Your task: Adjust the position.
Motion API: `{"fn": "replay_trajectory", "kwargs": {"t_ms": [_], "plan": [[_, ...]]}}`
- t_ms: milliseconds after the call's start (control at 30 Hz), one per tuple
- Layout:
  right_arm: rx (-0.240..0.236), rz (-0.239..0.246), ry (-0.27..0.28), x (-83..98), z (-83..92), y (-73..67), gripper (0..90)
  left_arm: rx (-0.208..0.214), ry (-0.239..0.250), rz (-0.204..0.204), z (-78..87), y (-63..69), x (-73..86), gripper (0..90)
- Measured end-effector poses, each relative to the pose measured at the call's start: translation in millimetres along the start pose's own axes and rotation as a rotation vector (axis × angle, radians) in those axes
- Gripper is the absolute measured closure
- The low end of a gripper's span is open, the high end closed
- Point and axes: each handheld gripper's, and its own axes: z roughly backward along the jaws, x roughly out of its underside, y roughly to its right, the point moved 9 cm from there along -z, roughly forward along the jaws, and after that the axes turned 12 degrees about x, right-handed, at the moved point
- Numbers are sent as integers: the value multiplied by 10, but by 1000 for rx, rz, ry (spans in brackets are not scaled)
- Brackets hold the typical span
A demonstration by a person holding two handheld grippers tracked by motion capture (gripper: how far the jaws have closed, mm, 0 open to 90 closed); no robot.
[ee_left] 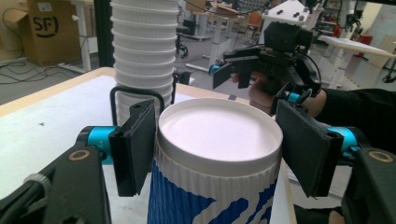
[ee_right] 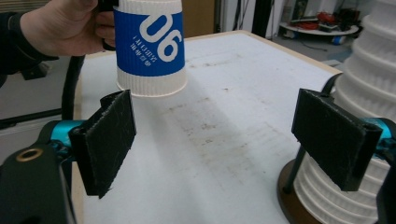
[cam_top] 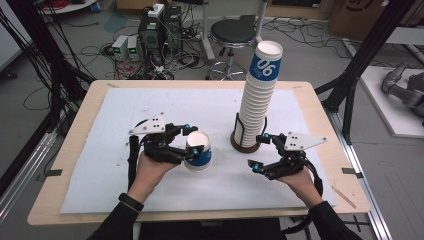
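A: How do the jaws of the left gripper (cam_top: 194, 138) stand?

B: They are clamped on a single paper cup (cam_top: 198, 151), one pad on each side just under its rim. In the left gripper view the cup (ee_left: 217, 158) sits upside down between them, its white recessed base facing the camera and the blue print lower down at the bottom middle of the frame.

A: Where is that cup in the high view?

B: Just left of centre, over the white mat (cam_top: 125, 115). Whether it rests on the mat or hangs just above it cannot be told. In the right gripper view the cup (ee_right: 150, 46) is at the upper left, its wide mouth downward.

A: And the right gripper (cam_top: 259, 151)?

B: Its jaws are spread wide with nothing between them. In the right gripper view only the stained mat (ee_right: 224, 121) lies in the gap.

A: What is next to it?

B: The tall stack of cups (cam_top: 257, 100), standing in a dark round holder (cam_top: 245, 145) just beside the right gripper, right of centre. The stack leans slightly toward the upper right.

A: And around all that?

B: The mat covers a wooden surface (cam_top: 75, 145). Beyond its far edge, at the top of the frame, stand a black stool (cam_top: 232, 32) and electronics among cables on the floor.
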Motion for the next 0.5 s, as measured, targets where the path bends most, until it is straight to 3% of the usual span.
{"fn": "replay_trajectory", "kwargs": {"t_ms": [300,500], "plan": [[-18,11,-14,13,-98,-72,140,38,8,8,-122,61,1,312],[-20,14,-14,10,-115,-78,141,36,3,10,-122,63,15,312]]}}
